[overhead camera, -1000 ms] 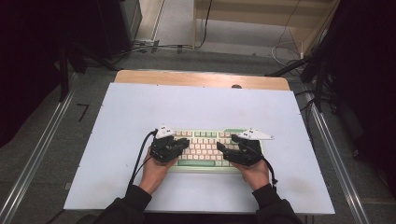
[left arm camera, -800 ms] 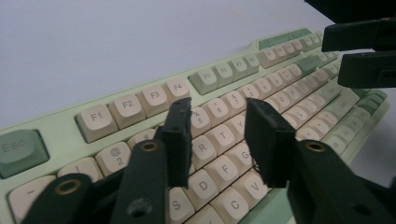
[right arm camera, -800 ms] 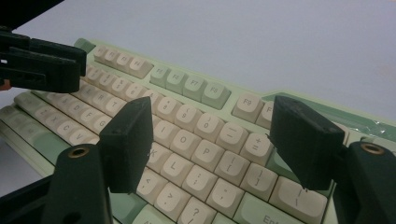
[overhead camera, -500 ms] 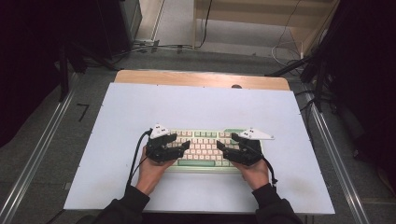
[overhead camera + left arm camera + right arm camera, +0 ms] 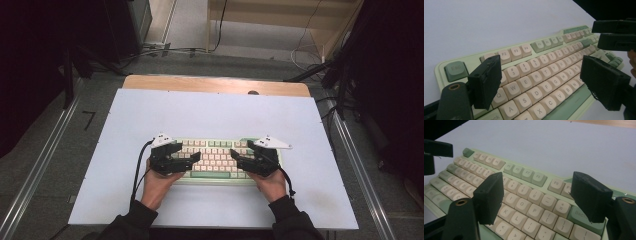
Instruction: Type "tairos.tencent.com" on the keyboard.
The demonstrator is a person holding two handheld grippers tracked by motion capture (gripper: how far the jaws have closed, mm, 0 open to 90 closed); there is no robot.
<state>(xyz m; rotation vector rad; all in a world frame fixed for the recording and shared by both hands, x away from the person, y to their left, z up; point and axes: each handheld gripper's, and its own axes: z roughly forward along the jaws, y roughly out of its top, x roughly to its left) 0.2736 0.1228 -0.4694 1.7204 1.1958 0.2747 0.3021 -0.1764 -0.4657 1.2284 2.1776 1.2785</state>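
Observation:
A pale green keyboard [image 5: 215, 150] with cream keys lies on the near half of the white tabletop [image 5: 215, 115]. My left gripper [image 5: 190, 153] hovers over its left end, pointing inward, and its jaws have just been opening. In the left gripper view the keyboard [image 5: 541, 75] shows under my left gripper [image 5: 544, 85], whose jaws stand wide apart above the letter keys, holding nothing. My right gripper [image 5: 238, 159] hovers over the right end. The right gripper view shows its jaws [image 5: 539, 196] spread over the keyboard [image 5: 524, 195], just opened a little further, empty.
A wooden strip [image 5: 215, 85] edges the table's far side, and metal rails [image 5: 45, 160] run along both sides. Cables lie on the floor [image 5: 165, 50] beyond. The left gripper's cable [image 5: 137, 170] trails back along the forearm. Bare tabletop surrounds the keyboard.
The left gripper's jaws have spread apart and that hand has slid slightly left. The right hand has stayed put over the keyboard's right end.

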